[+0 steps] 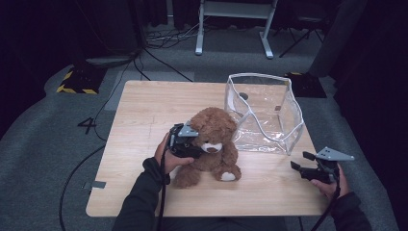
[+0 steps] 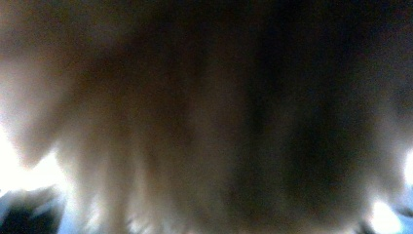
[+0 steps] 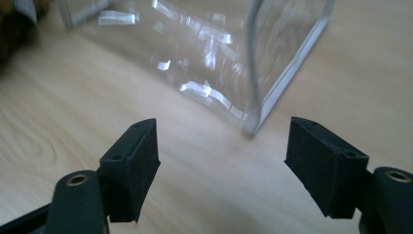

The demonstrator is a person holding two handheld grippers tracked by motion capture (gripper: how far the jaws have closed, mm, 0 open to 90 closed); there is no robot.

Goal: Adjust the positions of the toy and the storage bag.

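A brown teddy bear (image 1: 211, 144) sits upright near the middle of the wooden table (image 1: 139, 115), just left of a clear plastic bag (image 1: 264, 113) standing open with white-piped edges. The left gripper (image 1: 185, 142) presses into the bear's head from the left; whether its jaws pinch the fur I cannot tell, since its own view is a blur of plush. The bear looks light, soft and squashy, with shaggy pile that gives under pressure, so a deep bite on the head or an arm should hold best. The right gripper (image 3: 221, 161) hovers spread wide and empty by the bag's near right corner. The bag's film looks thin, glossy and floppy.
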